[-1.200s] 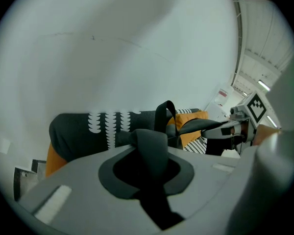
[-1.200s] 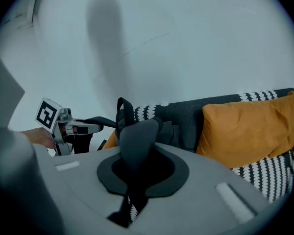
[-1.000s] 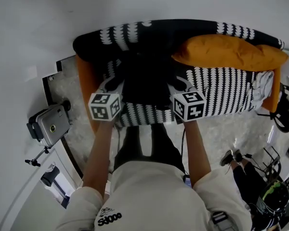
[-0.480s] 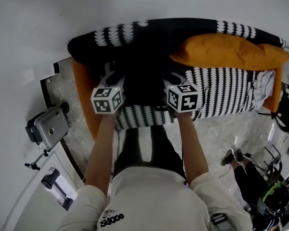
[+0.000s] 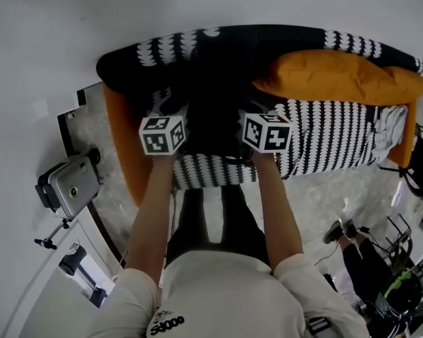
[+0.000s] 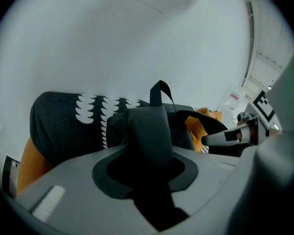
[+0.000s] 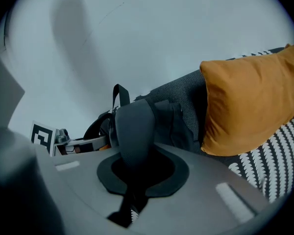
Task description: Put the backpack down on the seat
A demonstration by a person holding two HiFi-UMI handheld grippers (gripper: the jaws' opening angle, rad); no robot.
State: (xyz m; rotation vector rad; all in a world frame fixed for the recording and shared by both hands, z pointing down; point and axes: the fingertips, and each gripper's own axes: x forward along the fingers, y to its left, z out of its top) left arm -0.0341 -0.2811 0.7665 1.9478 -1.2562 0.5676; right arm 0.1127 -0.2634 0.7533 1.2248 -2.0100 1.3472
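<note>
Black fabric backpack (image 5: 213,118) is sitting on the black-and-white patterned sofa seat (image 5: 331,139), beside the orange cushion (image 5: 338,76). The right gripper (image 7: 139,173) is clenching one padded shoulder strap (image 7: 134,129). The left gripper (image 6: 146,175) has just been opening its jaws, loosening around the other strap (image 6: 148,131).

Left gripper (image 6: 148,177) just easing open round strap (image 6: 149,131); right gripper (image 7: 138,174) clamped on another.

The backpack (image 5: 213,122) is at the left part of the sofa (image 5: 331,143), between the left gripper (image 5: 170,113) and the right gripper (image 5: 256,116). A cushion (image 5: 338,76) lies on the sofa to its right. A camera (image 5: 69,185) stands on the floor left of the sofa.

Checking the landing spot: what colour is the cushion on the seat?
The cushion is orange; right gripper view.
</note>
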